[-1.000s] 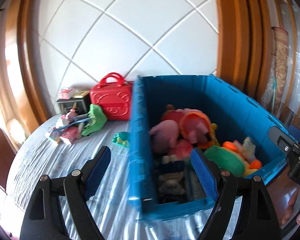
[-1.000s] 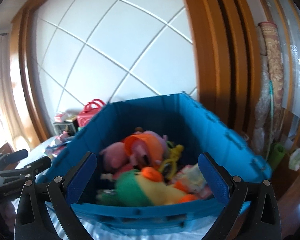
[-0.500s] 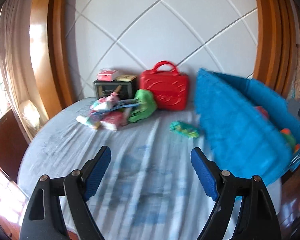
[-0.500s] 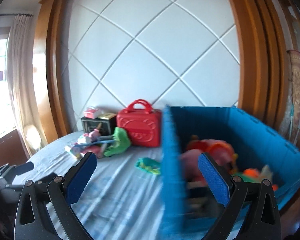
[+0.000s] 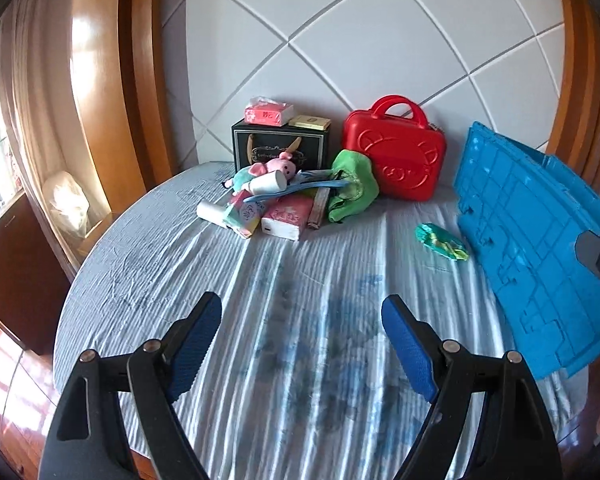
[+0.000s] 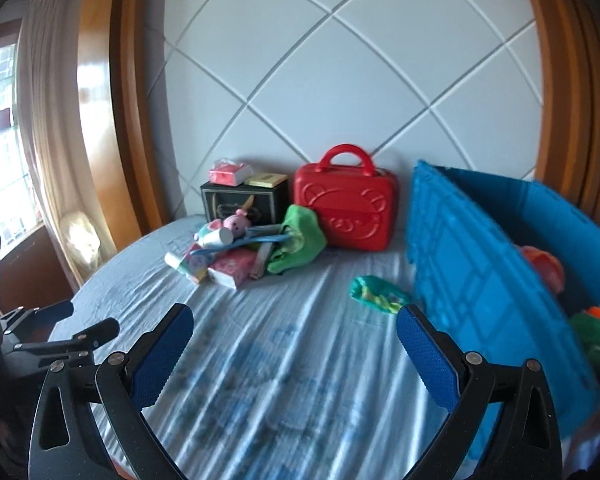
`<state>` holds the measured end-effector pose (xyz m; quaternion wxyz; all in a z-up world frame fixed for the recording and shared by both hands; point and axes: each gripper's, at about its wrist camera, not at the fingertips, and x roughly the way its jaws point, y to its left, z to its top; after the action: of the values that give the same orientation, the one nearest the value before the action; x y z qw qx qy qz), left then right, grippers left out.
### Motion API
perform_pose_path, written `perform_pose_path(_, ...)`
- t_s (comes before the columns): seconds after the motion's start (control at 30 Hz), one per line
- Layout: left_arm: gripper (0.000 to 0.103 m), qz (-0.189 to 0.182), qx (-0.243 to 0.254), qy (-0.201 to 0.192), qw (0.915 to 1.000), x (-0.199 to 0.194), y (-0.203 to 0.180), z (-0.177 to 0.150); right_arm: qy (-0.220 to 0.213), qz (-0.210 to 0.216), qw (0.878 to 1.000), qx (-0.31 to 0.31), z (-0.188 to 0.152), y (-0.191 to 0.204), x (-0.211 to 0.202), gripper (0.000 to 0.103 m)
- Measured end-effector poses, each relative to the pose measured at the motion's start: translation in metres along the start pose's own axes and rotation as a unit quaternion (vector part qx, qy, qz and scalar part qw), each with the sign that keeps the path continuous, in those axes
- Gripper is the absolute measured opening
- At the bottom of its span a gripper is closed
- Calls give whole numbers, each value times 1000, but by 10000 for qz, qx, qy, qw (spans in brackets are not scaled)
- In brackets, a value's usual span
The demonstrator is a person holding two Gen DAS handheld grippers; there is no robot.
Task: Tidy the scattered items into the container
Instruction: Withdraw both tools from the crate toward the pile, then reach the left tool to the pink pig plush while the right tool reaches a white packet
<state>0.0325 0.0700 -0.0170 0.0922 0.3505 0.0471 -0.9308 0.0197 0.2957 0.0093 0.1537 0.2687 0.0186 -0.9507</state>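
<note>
A blue crate (image 5: 532,236) (image 6: 472,276) stands at the right of the round table, with soft toys (image 6: 592,332) inside it. Far across the table lies a pile of items: a pink plush pig (image 5: 278,166) (image 6: 238,222), a white cup (image 5: 268,182), a pink tissue pack (image 5: 286,216) and a green cloth (image 5: 350,186) (image 6: 300,240). A small teal-green toy (image 5: 440,240) (image 6: 378,294) lies alone beside the crate. My left gripper (image 5: 302,340) and right gripper (image 6: 294,344) both hover open and empty over bare cloth, well short of the pile.
A red hard case (image 5: 394,160) (image 6: 344,212) and a black box (image 5: 280,144) with small packets on top stand against the white quilted wall. The blue-patterned tablecloth (image 5: 300,300) covers the table; its rounded edge drops off at left, by a curtain (image 6: 48,120).
Both views have swung left, away from the crate's inside toward the pile of items. The crate went from the centre to the right edge. Both grippers stayed open and empty.
</note>
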Motion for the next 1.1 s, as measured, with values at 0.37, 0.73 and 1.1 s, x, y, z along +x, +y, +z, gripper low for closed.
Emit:
perform_pose_path(0.37,82,491,-107,152,9986,76,59,61,670,613,9958,-122,34,34,131,103)
perform_pose_path(0.73,82,195,333,261,9989,192,113,153,1028,363,9940,22,89,79,259,103)
perform_pose_path(1.1,82,85,270,568,9980,398,149,235,1575,58,9873,209,131,72,465,103)
